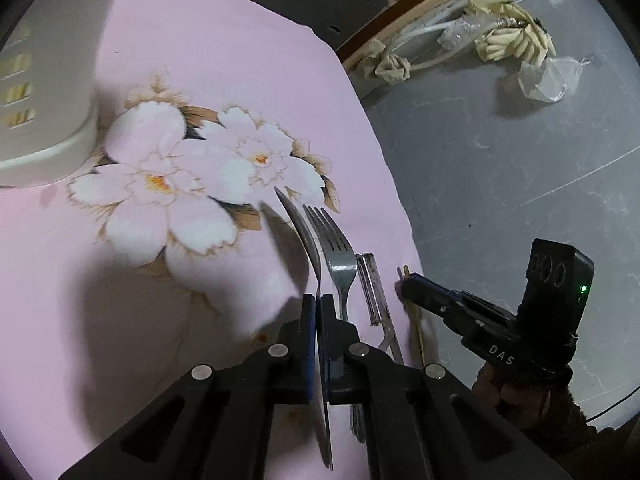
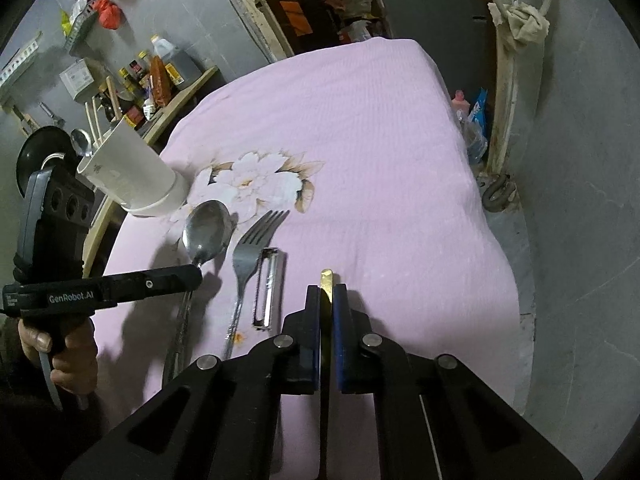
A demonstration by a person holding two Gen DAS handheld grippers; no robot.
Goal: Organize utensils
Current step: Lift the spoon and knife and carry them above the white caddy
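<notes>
Here the left gripper is clamped on the spoon handle, edge-on between its pads; the right gripper pinches a chopstick; fork and peeler lie between them on the pink cloth, white holder beyond.

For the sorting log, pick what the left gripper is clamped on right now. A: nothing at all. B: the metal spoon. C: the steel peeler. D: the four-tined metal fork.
B: the left gripper is shut on the handle of the metal spoon, whose bowl sticks out past its blue pads, while the four-tined metal fork and the steel peeler lie free on the pink flowered cloth.
</notes>
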